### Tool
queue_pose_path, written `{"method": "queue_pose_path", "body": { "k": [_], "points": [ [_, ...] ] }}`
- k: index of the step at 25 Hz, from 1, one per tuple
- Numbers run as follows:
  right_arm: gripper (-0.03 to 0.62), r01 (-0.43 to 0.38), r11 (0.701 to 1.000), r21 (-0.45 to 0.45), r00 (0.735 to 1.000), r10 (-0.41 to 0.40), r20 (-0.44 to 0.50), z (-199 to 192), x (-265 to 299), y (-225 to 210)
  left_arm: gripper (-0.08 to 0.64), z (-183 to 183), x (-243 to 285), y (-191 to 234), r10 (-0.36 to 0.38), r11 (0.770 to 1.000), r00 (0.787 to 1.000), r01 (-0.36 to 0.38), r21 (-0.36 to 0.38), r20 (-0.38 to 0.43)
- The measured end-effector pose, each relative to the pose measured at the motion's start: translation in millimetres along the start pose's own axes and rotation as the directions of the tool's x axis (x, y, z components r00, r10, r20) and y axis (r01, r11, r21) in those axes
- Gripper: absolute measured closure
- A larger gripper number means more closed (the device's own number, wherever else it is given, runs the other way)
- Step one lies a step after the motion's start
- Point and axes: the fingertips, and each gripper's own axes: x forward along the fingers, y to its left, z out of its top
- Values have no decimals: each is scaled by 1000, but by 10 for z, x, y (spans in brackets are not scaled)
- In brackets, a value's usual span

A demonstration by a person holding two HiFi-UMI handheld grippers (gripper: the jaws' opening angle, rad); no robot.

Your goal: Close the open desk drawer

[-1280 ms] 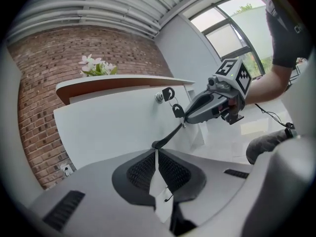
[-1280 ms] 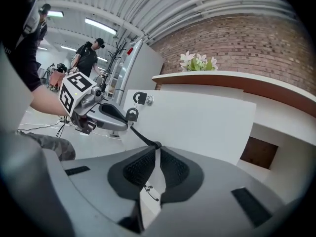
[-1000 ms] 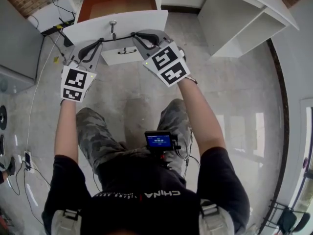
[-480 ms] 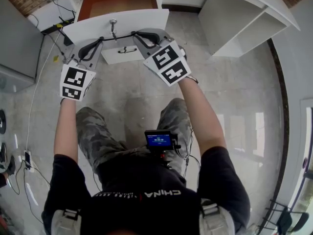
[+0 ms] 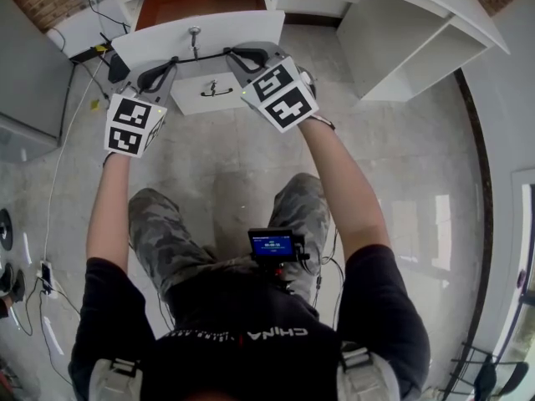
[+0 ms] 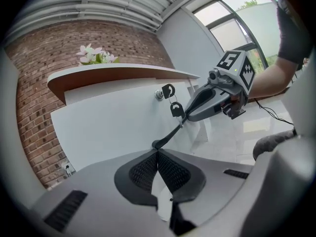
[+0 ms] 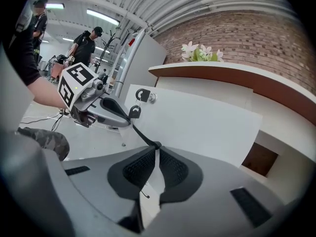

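Drawer (image 5: 238, 32) part open under desk (image 5: 401, 7), brown inside showing. I hold left gripper (image 5: 173, 60) and right gripper (image 5: 227, 54) with fingers pressed together, nothing pinched. Tips look set on white front, either side of key (image 5: 194, 33). Reckon paired push avoids skewing drawer.

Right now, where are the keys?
At the top of the head view, left of centre: the keys hang from the lock in the middle of the white drawer front, just above the lower drawer.
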Motion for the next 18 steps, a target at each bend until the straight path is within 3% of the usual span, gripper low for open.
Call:
{"method": "queue_pose_path", "body": {
  "k": [7,18],
  "points": [
    [572,25,1000,16,999,-24,-20,-8,228,-302,548,36,306,191,-7,1000,999,8,11,-47],
    [572,57,998,5,998,-57,-23,-5,521,-553,548,15,643,419,-15,1000,998,15,5,-53]
  ]
}}
